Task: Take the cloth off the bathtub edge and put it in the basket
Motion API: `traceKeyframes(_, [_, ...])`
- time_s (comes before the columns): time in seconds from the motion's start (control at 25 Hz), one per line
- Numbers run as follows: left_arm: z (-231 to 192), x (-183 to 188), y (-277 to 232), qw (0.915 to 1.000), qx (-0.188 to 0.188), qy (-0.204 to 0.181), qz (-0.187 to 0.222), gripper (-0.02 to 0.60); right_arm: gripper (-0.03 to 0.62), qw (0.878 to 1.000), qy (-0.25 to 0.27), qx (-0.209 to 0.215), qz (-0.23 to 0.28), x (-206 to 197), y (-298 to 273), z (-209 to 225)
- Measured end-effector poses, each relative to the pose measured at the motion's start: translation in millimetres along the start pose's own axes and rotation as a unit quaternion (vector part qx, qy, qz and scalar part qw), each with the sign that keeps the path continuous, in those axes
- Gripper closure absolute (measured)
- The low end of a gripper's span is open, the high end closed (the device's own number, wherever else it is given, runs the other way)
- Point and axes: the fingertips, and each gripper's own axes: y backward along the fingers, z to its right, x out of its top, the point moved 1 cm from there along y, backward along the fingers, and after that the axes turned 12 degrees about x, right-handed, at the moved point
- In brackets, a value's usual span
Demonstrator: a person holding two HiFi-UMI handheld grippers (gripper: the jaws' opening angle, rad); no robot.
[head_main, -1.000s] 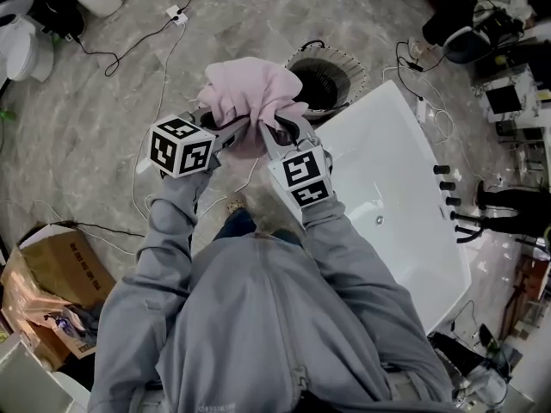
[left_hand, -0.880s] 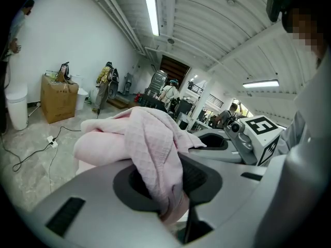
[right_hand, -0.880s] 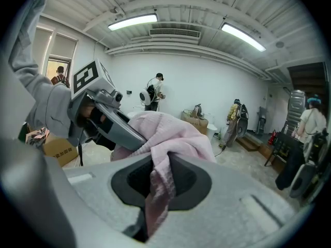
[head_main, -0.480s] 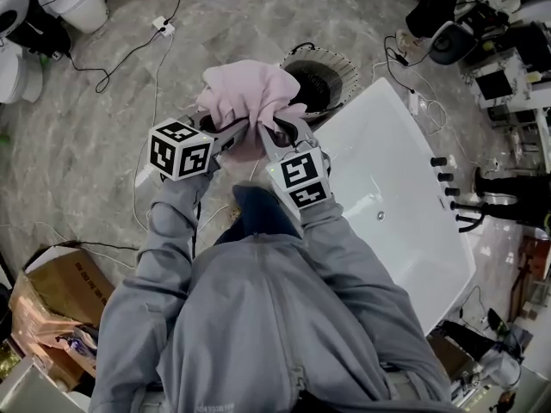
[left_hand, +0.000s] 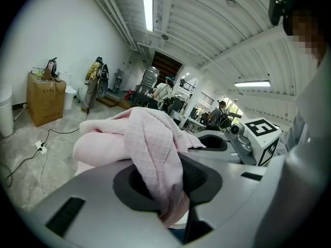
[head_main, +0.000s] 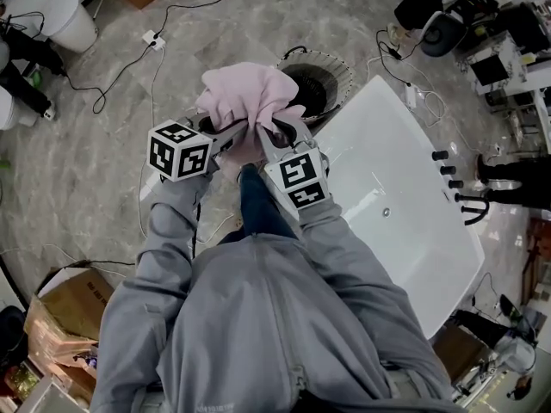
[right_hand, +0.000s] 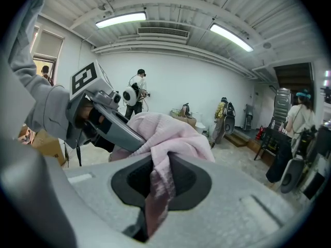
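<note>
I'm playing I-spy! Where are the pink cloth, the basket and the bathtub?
pink cloth (head_main: 245, 93): head view, top of the bunch.
basket (head_main: 337, 61): head view, its pale rim.
bathtub (head_main: 379, 157): head view, bare white inside.

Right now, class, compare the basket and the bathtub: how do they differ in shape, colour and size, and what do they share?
The basket is round; the bathtub is long and roughly rectangular. The basket is dark inside with a pale ribbed rim; the bathtub is glossy white throughout. The basket is far smaller than the bathtub. Both are open-topped and stand close together on the grey floor.
</note>
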Motion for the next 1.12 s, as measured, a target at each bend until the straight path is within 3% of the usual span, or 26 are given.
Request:
traceKeyframes(0.76, [-60,68,-113,0.9956,-0.075,-0.042,-0.039,0.489,0.554,0.996,-0.049,-0.075,-0.001,-1,-54,126])
traceKeyframes(1.12, [-73,116,-183,0.9867,-0.133,-0.068,-0.063,0.489,0.554,0.987,-0.084,-0.136,-0.006,-1,-63,205])
